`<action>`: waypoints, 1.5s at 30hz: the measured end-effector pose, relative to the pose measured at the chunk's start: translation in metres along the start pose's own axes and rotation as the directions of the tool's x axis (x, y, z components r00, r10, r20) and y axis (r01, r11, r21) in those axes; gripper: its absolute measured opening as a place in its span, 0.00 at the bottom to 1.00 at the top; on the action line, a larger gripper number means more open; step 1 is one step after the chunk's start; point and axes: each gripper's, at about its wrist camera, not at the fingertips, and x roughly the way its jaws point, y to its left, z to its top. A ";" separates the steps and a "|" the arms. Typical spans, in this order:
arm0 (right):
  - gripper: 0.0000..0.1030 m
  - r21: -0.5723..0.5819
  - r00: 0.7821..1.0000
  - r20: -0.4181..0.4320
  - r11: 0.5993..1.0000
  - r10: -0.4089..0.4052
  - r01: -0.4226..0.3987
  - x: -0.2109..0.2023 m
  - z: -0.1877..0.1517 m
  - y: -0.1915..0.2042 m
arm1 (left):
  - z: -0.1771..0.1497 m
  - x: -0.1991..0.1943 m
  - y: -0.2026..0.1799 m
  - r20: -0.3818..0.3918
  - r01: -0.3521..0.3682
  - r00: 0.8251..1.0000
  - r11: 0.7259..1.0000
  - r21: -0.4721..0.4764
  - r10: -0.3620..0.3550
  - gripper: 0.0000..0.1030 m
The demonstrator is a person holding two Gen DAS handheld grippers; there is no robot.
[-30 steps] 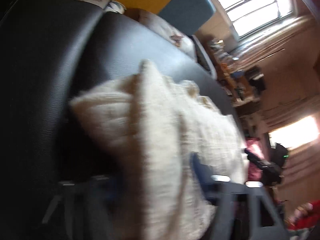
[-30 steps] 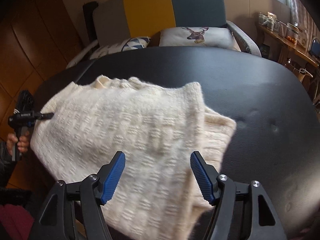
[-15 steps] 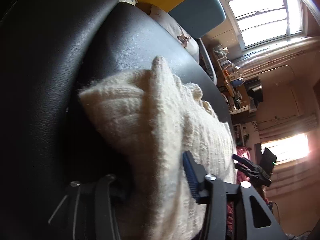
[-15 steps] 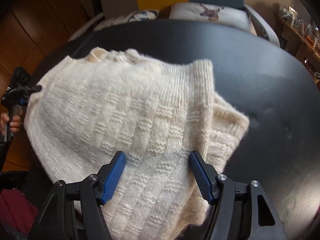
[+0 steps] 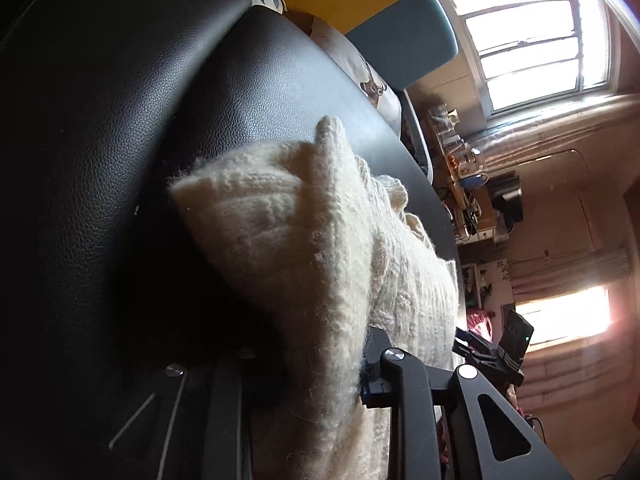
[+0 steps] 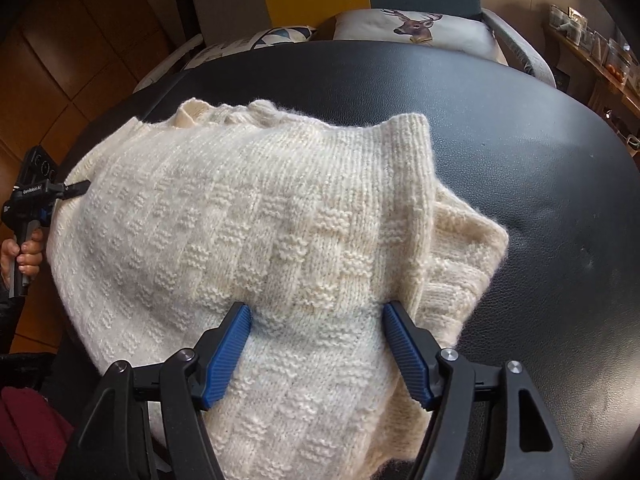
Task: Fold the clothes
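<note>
Black table [image 6: 520, 152] bare to right & behind sweater [image 6: 260, 220], free passage there. Sweater heap fills near-left part, reaching the left edge. Left gripper [image 6: 76, 189] sits at the sweater's left edge, blocking that side. Sofa cushions [image 6: 416, 30] crowd table's far edge. Shelf clutter [image 6: 592, 44] far right, well apart.

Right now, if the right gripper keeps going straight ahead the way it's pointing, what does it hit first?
The cream knitted sweater: it already lies between the right gripper's open fingers, so the knit comes first, with the black table beneath it.
</note>
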 end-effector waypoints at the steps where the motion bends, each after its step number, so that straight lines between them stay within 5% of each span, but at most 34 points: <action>1: 0.69 0.000 1.000 -0.004 1.000 -0.001 0.001 0.000 -0.001 0.001 | 0.000 -0.002 0.001 0.012 0.009 1.000 1.000 -0.011 -0.009 0.24; 10: 0.69 -0.020 0.999 -0.039 1.000 0.003 -0.003 0.004 -0.001 0.009 | 0.003 -0.012 0.003 0.114 0.156 0.984 0.976 -0.152 -0.139 0.22; 21: 0.70 -0.031 0.999 -0.021 0.999 0.042 -0.042 0.002 -0.007 0.005 | 0.014 -0.027 -0.068 0.189 0.233 0.960 0.963 -0.139 -0.205 0.22; 28: 0.70 -0.006 0.999 -0.004 0.999 0.052 -0.052 0.001 -0.011 0.006 | 0.018 -0.013 -0.145 0.193 0.167 0.970 0.983 -0.078 -0.150 0.22; 36: 0.78 0.010 0.993 0.056 0.994 0.106 -0.107 -0.002 -0.021 0.007 | 0.012 0.045 -0.231 0.111 0.053 0.992 0.998 0.019 -0.054 0.22; 45: 0.85 -0.004 0.980 0.136 0.989 0.148 -0.149 -0.007 -0.033 0.005 | -0.033 0.154 -0.294 -0.088 -0.058 0.993 0.977 0.205 0.077 0.22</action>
